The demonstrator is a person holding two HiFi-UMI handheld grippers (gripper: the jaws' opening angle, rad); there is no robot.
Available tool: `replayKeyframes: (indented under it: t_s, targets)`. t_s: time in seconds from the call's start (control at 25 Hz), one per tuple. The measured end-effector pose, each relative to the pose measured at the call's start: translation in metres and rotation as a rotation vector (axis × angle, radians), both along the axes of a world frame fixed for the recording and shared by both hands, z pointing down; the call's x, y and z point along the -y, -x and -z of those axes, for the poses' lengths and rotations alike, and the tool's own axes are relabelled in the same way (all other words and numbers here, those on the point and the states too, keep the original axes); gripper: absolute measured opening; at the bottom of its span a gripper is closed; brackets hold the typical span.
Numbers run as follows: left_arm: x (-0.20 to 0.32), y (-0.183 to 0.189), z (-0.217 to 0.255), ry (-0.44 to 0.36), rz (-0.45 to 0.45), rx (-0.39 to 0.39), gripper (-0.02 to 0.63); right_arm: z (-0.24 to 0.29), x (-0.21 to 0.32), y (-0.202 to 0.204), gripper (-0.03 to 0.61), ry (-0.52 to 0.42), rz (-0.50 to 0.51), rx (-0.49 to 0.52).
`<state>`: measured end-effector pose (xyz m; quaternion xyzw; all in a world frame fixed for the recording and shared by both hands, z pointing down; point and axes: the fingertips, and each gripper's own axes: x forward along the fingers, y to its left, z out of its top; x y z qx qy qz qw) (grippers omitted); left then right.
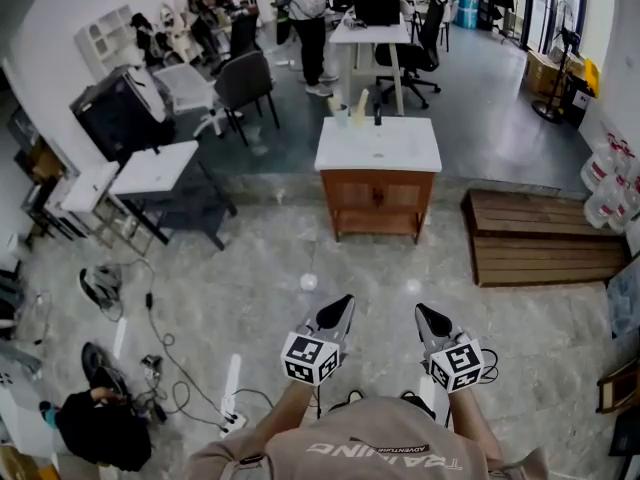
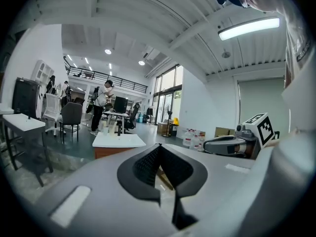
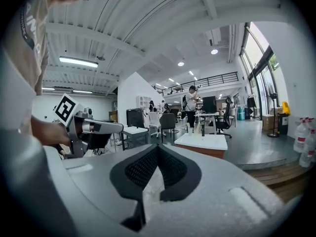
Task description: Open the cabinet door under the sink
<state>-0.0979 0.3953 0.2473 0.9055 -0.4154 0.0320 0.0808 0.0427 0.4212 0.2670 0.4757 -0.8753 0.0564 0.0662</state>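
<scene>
The left claw [image 1: 340, 306] and right claw [image 1: 425, 316] are side by side, both pressed together and empty. The cabinet [image 1: 378, 201] stands well ahead of them, doors closed, under the sink [image 1: 378, 146].

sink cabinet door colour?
The cabinet door is reddish-brown wood, under a white sink top. Shows best in the head view.
</scene>
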Motion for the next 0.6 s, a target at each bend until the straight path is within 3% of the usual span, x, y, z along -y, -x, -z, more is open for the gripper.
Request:
replayKeyframes:
  t_s: [0.32,0.6]
  targets:
    - [0.025,0.033,-0.013,0.035,0.044,-0.049,0.018,-0.016,0.014,0.021,0.002,0.047,-0.020,0.001]
    - [0.078,0.018,-0.009,0.023,0.071,-0.042,0.018,-0.015,0.073,0.000,0.002,0.030,-0.012,0.016]
